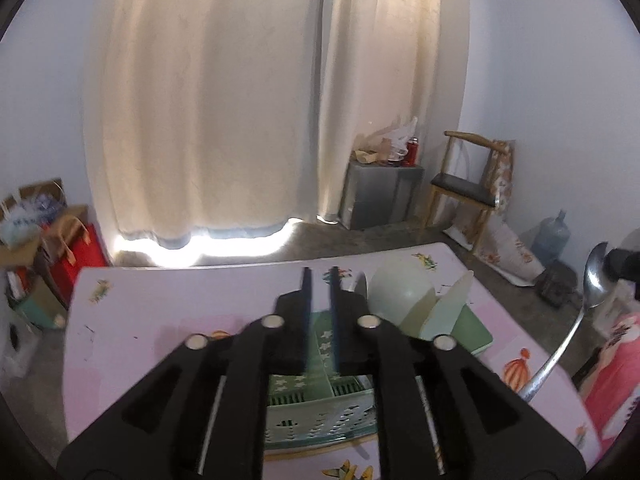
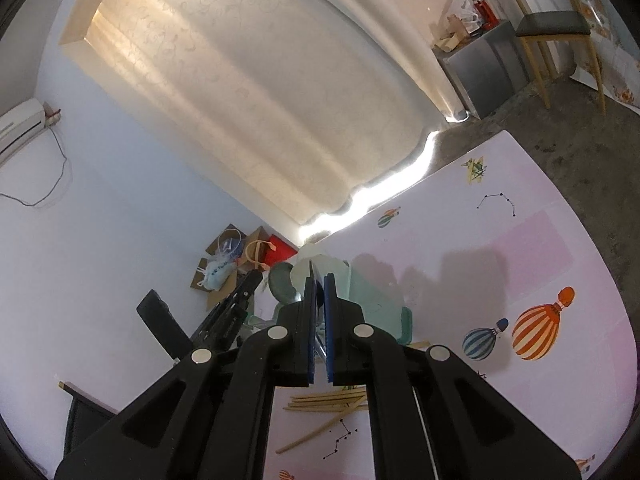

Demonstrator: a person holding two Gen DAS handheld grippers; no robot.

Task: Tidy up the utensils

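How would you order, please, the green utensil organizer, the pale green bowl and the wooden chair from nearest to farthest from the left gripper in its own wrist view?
From the left gripper:
1. Green utensil organizer, directly below the fingers.
2. Pale green bowl, just right, on the table.
3. Wooden chair, far right, by the wall.

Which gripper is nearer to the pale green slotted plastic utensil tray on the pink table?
Left. The left gripper hovers open directly over the tray; the right gripper, shut on a metal spoon, sits off to its side.
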